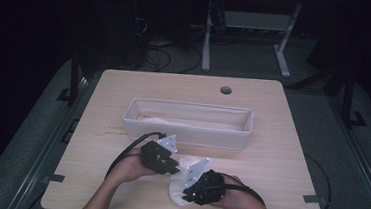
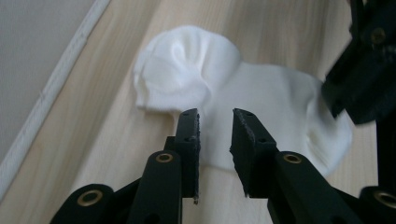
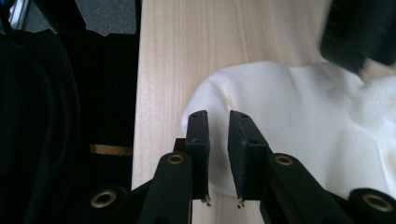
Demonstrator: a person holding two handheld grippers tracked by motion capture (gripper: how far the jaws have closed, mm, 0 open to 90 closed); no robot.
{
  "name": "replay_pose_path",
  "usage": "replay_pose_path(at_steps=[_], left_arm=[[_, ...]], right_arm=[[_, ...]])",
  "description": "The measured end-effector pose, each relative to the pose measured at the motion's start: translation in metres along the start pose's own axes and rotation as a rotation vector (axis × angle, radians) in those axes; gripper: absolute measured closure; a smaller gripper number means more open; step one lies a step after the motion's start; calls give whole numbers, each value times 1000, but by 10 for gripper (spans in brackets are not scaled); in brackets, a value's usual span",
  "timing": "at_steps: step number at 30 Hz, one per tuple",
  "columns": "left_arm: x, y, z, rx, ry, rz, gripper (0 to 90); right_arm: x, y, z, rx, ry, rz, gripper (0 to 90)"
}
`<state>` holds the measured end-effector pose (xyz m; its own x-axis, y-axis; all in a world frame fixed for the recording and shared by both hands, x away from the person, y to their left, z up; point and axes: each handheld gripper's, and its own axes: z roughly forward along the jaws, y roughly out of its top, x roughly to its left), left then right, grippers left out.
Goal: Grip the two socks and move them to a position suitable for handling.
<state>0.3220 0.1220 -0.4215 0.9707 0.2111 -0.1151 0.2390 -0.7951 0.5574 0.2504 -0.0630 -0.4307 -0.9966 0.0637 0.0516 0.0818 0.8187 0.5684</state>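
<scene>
Your left hand [image 1: 131, 168] sits at abt 7 o'clock on the table [image 1: 269, 156], holding the left gripper [image 1: 172, 166], which points twd 4 o'clock at the white cloth [image 1: 183, 163]. In the left gripper view its jaws stand apart w/ a narrow gap, over the cloth's [image 2: 261, 93] near edge; fabric shows betw them but the pads aren't pressing it. No earlier pic here, so just that: jaws parted, nothing clamped.

The cloth is a soft, rumpled white piece lying flat on the wood, at abt 6 o'clock of the table, near the front edge, betw your two grippers. One end is puckered into folds at its 11 o'clock side in the left gripper view.

Behind it, twd 12 o'clock, stands the long pale fabric bin [image 1: 186, 133], well apart from the cloth, w/ smth pale lying inside.

Your right hand [image 1: 238, 199] is at abt 5 o'clock, w/ the right gripper [image 1: 184, 194] aimed twd 9 o'clock at the cloth's front end. In the right gripper view its jaws are close together but w/ a slit betw them; the cloth's [image 3: 299, 121] rounded edge lies at and under the tips. Can't tell whether fabric is pinched.
</scene>
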Motion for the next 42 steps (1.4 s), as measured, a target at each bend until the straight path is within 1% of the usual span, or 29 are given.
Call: replay_pose_path(at_steps=[2, 4, 5, 6, 7, 8, 10, 11, 13, 14, 18, 21, 23, 29, 32, 33, 35, 37, 38, 40, 42], left_arm=[[2, 4, 4, 7, -12, 1, 729], [5, 9, 10, 20, -8, 6, 729], [6, 10, 12, 34, -15, 9, 730], [6, 10, 12, 34, -15, 9, 730], [9, 13, 18, 45, -11, 4, 731], [10, 13, 21, 47, -11, 0, 732], [10, 14, 23, 54, -8, 0, 732], [12, 14, 26, 59, -3, -2, 732], [13, 15, 28, 69, 5, 2, 731], [12, 15, 29, 71, 10, -4, 731], [11, 15, 33, 94, 21, 3, 721], [10, 15, 34, 104, 30, 9, 720], [10, 14, 34, 100, 32, 4, 720], [9, 14, 34, 102, 38, 10, 717], [9, 14, 33, 99, 36, 17, 702], [9, 14, 30, 85, 36, 13, 700], [8, 14, 25, 74, 39, 13, 700], [8, 13, 22, 72, 37, 15, 699], [7, 12, 18, 66, 37, 16, 694], [6, 11, 14, 58, 25, 10, 685], [4, 10, 10, 52, 28, 15, 684]], right_arm=[[1, 1, 2, 7, -2, -5, 779], [0, 2, 5, 14, -6, -9, 787], [-1, 3, 7, 22, -14, -19, 787], [-2, 2, 8, 29, -18, -21, 787], [-3, 2, 11, 39, -20, -21, 788], [-4, 1, 13, 44, -16, -21, 788], [-4, 0, 15, 43, -14, -28, 792], [-4, -1, 15, 39, -9, -17, 794], [-5, -2, 15, 41, -3, -12, 796], [-5, -3, 15, 45, 3, 1, 798], [-3, -3, 15, 53, 15, 7, 808], [-2, -4, 15, 54, 17, 4, 815], [-2, -5, 15, 55, 20, 4, 820], [-1, -7, 14, 48, 21, 8, 822], [-2, -6, 13, 44, 16, 6, 779], [-2, -6, 13, 42, 12, -2, 760], [0, -4, 9, 42, 13, 6, 736], [1, -4, 6, 40, 14, 4, 723], [4, -1, 2, 24, 20, -8, 702], [7, 1, -2, 9, 34, -20, 691], [12, 4, -3, 3, 36, -50, 672]])
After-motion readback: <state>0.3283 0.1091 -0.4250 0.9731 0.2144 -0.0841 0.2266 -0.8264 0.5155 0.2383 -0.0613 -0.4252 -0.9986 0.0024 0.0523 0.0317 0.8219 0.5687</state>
